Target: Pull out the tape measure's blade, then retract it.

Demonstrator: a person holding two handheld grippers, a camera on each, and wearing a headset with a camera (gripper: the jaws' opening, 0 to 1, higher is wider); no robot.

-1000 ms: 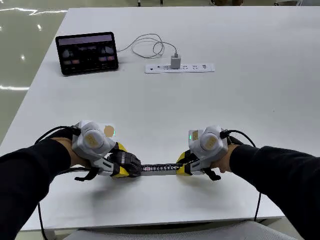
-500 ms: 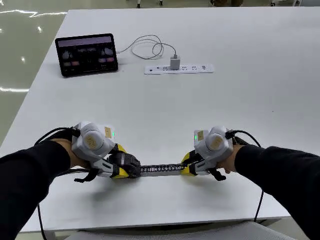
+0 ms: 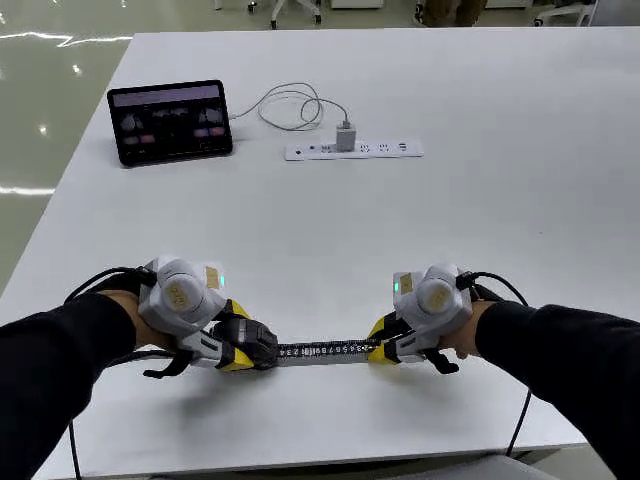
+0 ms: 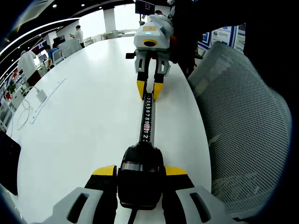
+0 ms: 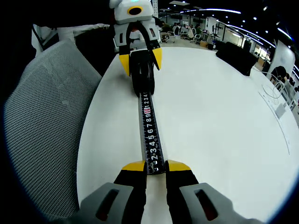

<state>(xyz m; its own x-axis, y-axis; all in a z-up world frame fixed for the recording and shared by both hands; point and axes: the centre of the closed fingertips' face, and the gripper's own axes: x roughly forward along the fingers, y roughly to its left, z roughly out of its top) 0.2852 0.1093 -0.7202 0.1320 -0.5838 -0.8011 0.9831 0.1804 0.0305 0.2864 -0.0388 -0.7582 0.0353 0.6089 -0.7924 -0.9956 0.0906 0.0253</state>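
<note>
- Black tape measure case [image 4: 140, 179] is clamped by left gripper [image 3: 241, 340] fingers.
- Its numbered blade [image 5: 148, 126], stretched rightward over the white worktop [image 3: 400, 230], is pinched by right gripper [image 5: 155, 167] fingers.

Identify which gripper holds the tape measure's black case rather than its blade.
The left gripper: its jaws clamp the black case, while the right gripper pinches the end of the pulled-out blade.

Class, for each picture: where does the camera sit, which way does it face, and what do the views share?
Head view: on the headset, looking down at the table; both sleeves show.
Left gripper view: on the left claw, holding the tape measure, facing the right claw.
Right gripper view: on the right claw, facing the left.
Shared: the drawn blade.
</note>
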